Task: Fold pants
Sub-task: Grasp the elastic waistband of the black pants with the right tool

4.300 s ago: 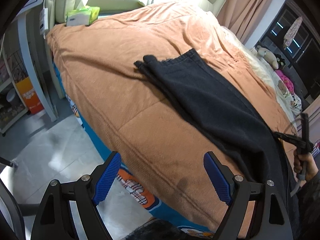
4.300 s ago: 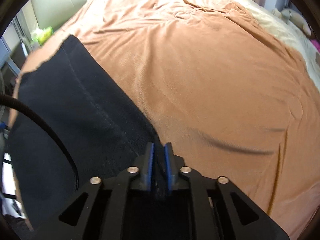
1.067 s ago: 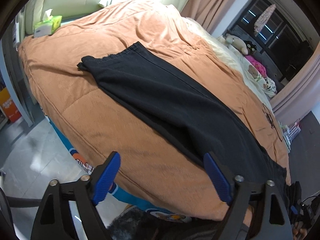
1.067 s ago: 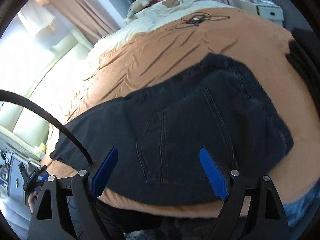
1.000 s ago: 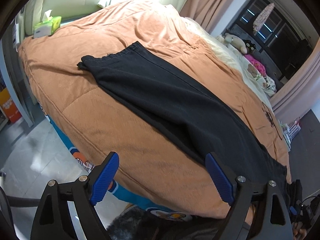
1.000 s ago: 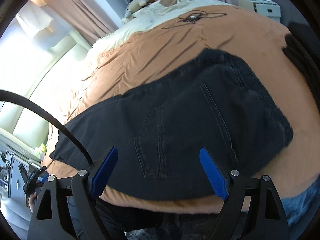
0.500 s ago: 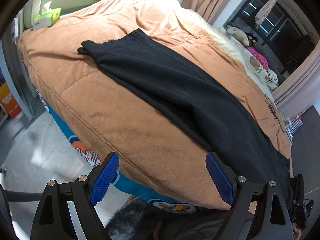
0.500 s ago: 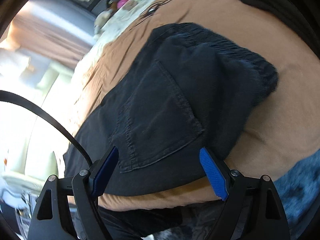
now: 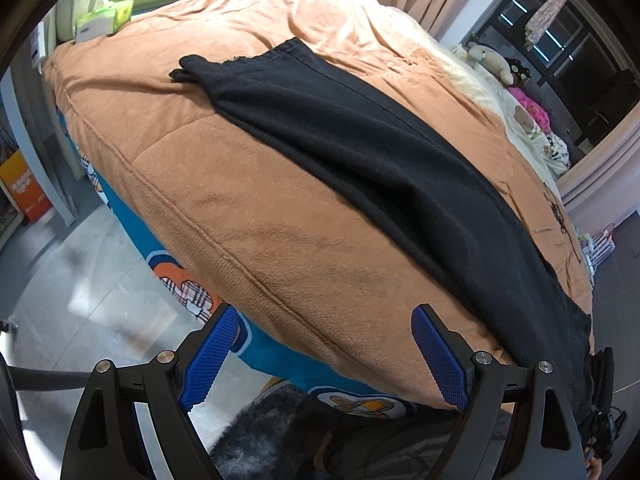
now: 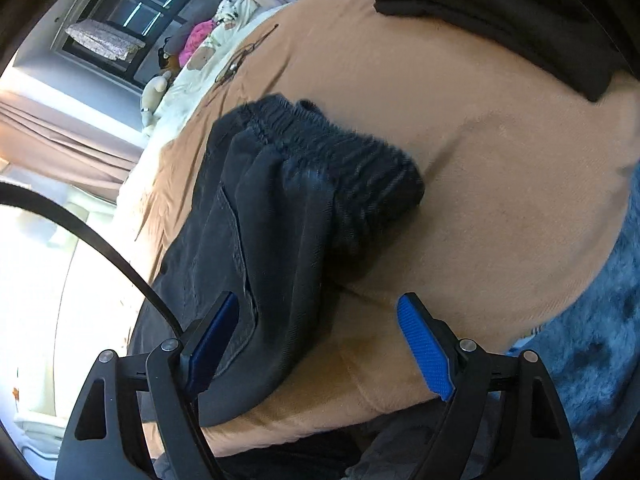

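Black pants (image 9: 360, 136) lie stretched lengthwise on the orange bedspread (image 9: 224, 184), legs folded one over the other, hems at the far left. My left gripper (image 9: 324, 354) is open and empty, above the bed's near edge, clear of the pants. In the right wrist view the elastic waistband end (image 10: 336, 160) of the pants (image 10: 256, 240) lies just ahead. My right gripper (image 10: 320, 344) is open and empty, with its left finger over the pants' near edge.
A tissue box (image 9: 104, 20) sits at the bed's far left corner. A folded black garment (image 10: 480, 4) lies on the bed beyond the waistband. Plush toys (image 9: 492, 60) and a cable (image 10: 236, 64) lie on the far side. Grey tiled floor (image 9: 60, 280) lies left of the bed.
My right gripper let go of the pants and opened, then swung toward the waistband end and came closer. My left gripper stayed open and shifted slightly along the bed edge.
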Available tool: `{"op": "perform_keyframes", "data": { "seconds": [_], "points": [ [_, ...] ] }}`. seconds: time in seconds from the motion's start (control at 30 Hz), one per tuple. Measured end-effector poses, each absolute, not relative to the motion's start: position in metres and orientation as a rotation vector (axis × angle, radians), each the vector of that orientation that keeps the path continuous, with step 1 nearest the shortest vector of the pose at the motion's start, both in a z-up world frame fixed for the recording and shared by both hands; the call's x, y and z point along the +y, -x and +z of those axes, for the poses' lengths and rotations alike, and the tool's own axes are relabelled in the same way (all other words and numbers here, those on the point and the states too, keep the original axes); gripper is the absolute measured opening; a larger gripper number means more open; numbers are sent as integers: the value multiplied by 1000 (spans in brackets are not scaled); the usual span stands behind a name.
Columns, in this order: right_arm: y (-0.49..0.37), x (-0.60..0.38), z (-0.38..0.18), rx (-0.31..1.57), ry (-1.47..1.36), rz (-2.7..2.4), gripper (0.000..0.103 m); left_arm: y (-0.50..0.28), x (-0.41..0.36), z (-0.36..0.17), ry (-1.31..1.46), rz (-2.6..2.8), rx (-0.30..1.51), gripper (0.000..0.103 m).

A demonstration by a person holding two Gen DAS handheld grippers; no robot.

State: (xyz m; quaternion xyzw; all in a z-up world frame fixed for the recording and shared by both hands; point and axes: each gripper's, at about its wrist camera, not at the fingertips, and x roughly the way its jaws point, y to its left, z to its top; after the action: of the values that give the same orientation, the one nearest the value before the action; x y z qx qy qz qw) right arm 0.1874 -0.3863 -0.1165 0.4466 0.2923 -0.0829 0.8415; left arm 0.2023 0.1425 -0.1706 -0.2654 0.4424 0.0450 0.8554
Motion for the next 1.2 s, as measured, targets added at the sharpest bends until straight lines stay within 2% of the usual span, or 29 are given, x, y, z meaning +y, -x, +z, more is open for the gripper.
{"op": "perform_keyframes", "data": {
  "seconds": [0.13,0.37,0.53,0.57,0.6,0.67,0.73,0.83,0.9,1.1,1.2],
  "points": [
    [-193,-394,-88,596,-808,-238,82,-205,144,-174,564,97,937,90],
    [-258,-382,-68,808,-478,-164,83,-209,140,-177,561,91,946,90],
    [-292,-371,-73,881,-315,-160,82,-210,140,-178,567,89,949,90],
    [-296,-372,-76,889,-297,-163,76,-211,141,-178,566,89,949,90],
    [-298,-373,-78,895,-294,-162,57,-211,141,-179,566,88,949,90],
    [-302,-373,-82,909,-311,-161,49,-211,141,-179,567,89,949,90],
    [-298,-370,-77,898,-301,-161,24,-211,141,-179,567,90,952,90],
    [-287,-368,-67,878,-329,-159,17,-211,141,-180,566,94,955,90],
    [-279,-364,-60,868,-320,-162,16,-211,141,-180,570,96,954,90],
    [-257,-358,-47,856,-355,-167,16,-208,148,-178,568,108,941,90],
    [-249,-346,-37,816,-342,-154,20,-207,151,-179,569,116,941,90]
  ]
}}
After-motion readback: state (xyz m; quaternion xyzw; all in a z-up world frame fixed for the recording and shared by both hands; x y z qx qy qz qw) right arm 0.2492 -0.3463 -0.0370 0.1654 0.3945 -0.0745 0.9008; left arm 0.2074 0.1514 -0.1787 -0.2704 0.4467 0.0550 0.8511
